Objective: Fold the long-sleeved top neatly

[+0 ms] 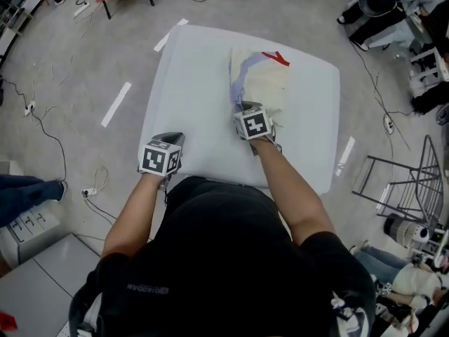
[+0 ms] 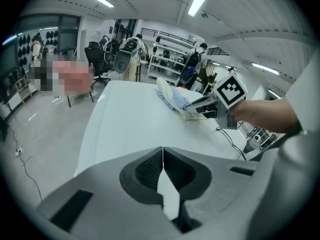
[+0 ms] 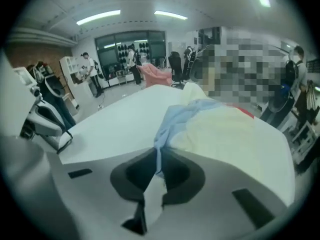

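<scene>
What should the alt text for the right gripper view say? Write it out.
The right gripper is closed on a pale blue fold of the long-sleeved top, whose cream body lies bunched just beyond on the white table. A workshop fills the background.

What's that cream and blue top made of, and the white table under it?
The top looks like soft, matte cloth: it bunches and creases into loose folds. The table seems smooth and faintly glossy with rounded corners, perhaps laminate or a taut cover; the look leaves that open.
</scene>
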The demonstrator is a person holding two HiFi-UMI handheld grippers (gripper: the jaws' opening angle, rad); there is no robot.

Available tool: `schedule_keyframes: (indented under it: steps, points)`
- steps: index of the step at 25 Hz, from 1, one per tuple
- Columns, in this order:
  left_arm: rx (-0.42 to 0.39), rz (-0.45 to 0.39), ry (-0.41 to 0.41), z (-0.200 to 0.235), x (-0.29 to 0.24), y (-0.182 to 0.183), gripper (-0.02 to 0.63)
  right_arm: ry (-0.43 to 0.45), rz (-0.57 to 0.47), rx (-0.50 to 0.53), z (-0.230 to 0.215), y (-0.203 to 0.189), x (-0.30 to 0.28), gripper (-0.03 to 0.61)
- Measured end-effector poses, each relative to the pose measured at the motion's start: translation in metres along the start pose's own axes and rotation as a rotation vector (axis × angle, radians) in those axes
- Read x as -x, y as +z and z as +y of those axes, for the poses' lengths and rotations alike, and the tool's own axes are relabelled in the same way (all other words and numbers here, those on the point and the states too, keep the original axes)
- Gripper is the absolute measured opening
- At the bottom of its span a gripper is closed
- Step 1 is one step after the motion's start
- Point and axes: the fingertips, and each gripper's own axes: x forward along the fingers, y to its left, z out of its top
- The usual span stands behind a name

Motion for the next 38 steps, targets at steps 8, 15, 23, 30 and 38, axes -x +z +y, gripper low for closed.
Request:
schedule_keyframes:
  steps: [8, 15, 23, 30, 38]
  points:
    - [0.041, 0.017, 0.019, 0.000, 0.002, -0.013, 0.008, 0.191, -0.010, 0.004, 0.022, -0.001, 0.000, 0.224]
    - [0.036, 0.019, 0.017, -0.002, -0.006, -0.005, 0.008, 0.250, -0.136, -0.041, 0.021, 0.000, 0.049, 0.135]
    - [-0.033, -0.017, 0.004, -0.029, -0.028, 0.036, 0.009, 0.114, -0.158, -0.158, -0.038, -0.042, 0.078, 0.005]
    - [-0.144, -0.053, -0.052, -0.082, -0.084, 0.114, 0.103, 0.094, -0.143, -0.208, -0.058, -0.088, 0.100, 0.006]
    - [-0.261, 0.104, 0.120, -0.060, -0.140, 0.112, 0.014, 0.106, -0.205, -0.295, -0.065, -0.111, 0.130, 0.006]
